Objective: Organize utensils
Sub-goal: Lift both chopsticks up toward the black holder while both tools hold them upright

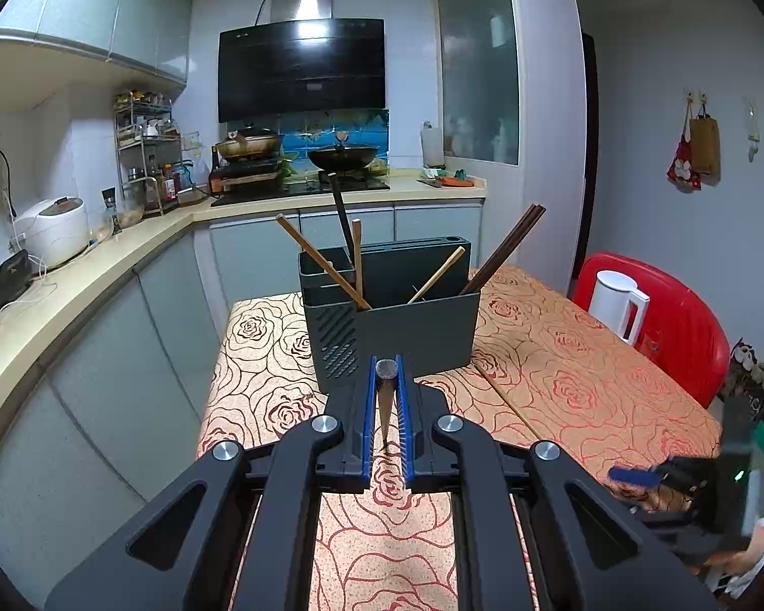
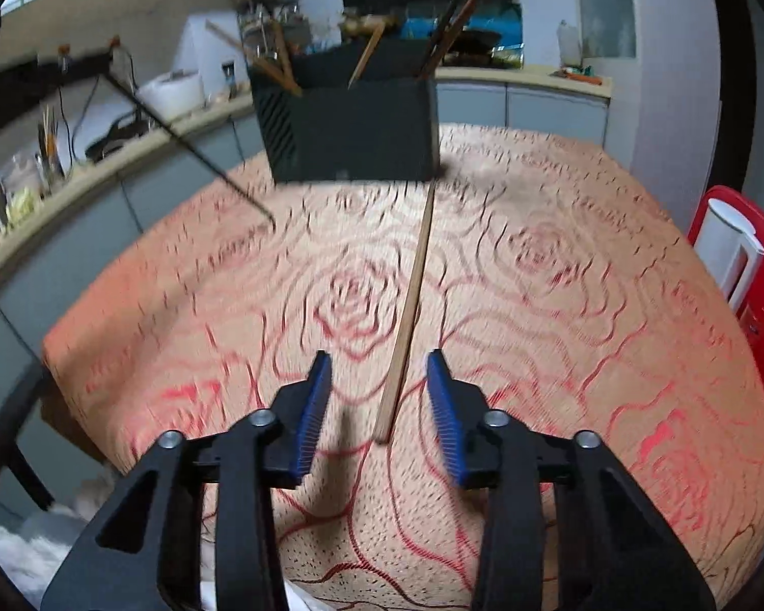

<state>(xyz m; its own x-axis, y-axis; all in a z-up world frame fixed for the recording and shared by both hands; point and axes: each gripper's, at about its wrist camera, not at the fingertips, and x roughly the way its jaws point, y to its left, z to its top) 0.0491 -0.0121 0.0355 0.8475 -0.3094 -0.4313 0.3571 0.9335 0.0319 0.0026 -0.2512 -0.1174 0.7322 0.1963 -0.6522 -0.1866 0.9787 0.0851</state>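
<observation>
A dark grey utensil holder [image 1: 392, 305] stands on the rose-patterned table [image 1: 560, 356] with several wooden and dark chopsticks in it. My left gripper [image 1: 386, 371] is shut on a dark chopstick [image 1: 385, 402], held end-on just in front of the holder. In the right wrist view that chopstick [image 2: 188, 145] slants from the upper left down to the table. My right gripper [image 2: 377, 361] is open above a light wooden chopstick [image 2: 407, 315] that lies on the table [image 2: 585, 305], pointing at the holder [image 2: 351, 127]. The right gripper also shows in the left wrist view [image 1: 631, 476].
A red chair [image 1: 687, 315] with a white kettle [image 1: 619, 305] stands to the right of the table. A kitchen counter [image 1: 76, 285] with a rice cooker [image 1: 53, 231] runs along the left. A stove with pans [image 1: 300, 163] is behind.
</observation>
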